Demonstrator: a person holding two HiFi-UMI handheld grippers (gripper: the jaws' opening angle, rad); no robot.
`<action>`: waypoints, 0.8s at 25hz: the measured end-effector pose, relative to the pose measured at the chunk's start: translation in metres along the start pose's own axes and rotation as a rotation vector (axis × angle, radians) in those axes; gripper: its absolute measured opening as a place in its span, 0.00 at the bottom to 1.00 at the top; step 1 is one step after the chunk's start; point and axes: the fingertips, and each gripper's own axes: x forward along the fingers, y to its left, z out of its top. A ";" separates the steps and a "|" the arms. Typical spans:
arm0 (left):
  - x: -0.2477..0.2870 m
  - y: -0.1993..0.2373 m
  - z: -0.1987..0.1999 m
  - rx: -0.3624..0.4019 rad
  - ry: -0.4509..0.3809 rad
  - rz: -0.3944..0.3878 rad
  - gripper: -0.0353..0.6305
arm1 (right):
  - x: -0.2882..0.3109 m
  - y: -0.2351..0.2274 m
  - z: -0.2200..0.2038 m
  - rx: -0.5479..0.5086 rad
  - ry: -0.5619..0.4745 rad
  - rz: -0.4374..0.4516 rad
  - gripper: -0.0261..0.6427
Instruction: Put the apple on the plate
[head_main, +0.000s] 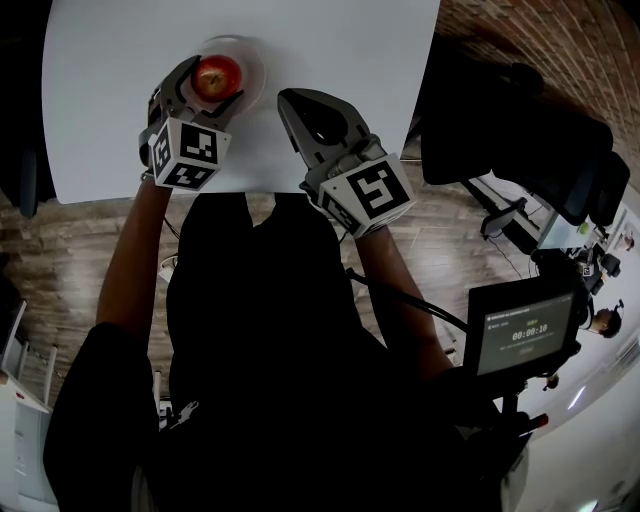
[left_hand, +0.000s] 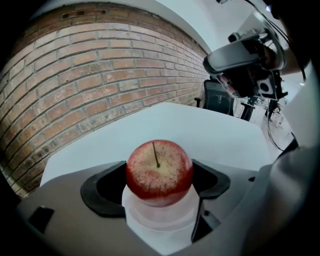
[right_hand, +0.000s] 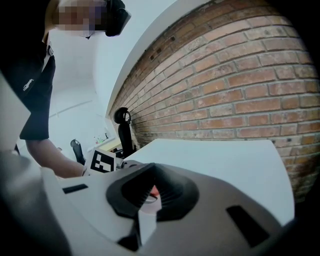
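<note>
Since your left gripper (head_main: 214, 82) and the apple (head_main: 217, 76) sit right over the plate (head_main: 250, 62), you only get a sliver of its pale rim in the head view. The left gripper view is better: the plate (left_hand: 160, 220) shows directly under the apple (left_hand: 159, 172), stem pointing up. The underside of the fruit is hidden though, so I honestly can't tell if it's resting on the plate or hanging just above it.

Your left gripper is clamped on the apple, with a dark pad against each side of it.

Your right gripper (head_main: 288, 103) is just beside the plate over the white table (head_main: 330, 60), jaws together at the tips and nothing in them. From its own view, the apple (right_hand: 153, 190) is just a tiny red speck seen through the gap behind the jaw tips, and the plate there is too small to really make out.

Count-wise: one apple, one plate, one table, two grippers. The far edge of the table is cut off at the top of the head view.
</note>
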 end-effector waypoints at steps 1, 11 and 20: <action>0.001 0.000 0.000 0.003 0.004 0.000 0.66 | 0.000 0.000 0.000 0.002 0.001 -0.001 0.04; 0.007 -0.005 -0.003 -0.008 0.026 0.000 0.66 | -0.004 -0.004 -0.004 0.010 0.008 -0.009 0.04; 0.011 -0.004 -0.002 -0.007 0.024 -0.006 0.66 | -0.004 -0.004 -0.003 0.009 -0.001 -0.009 0.04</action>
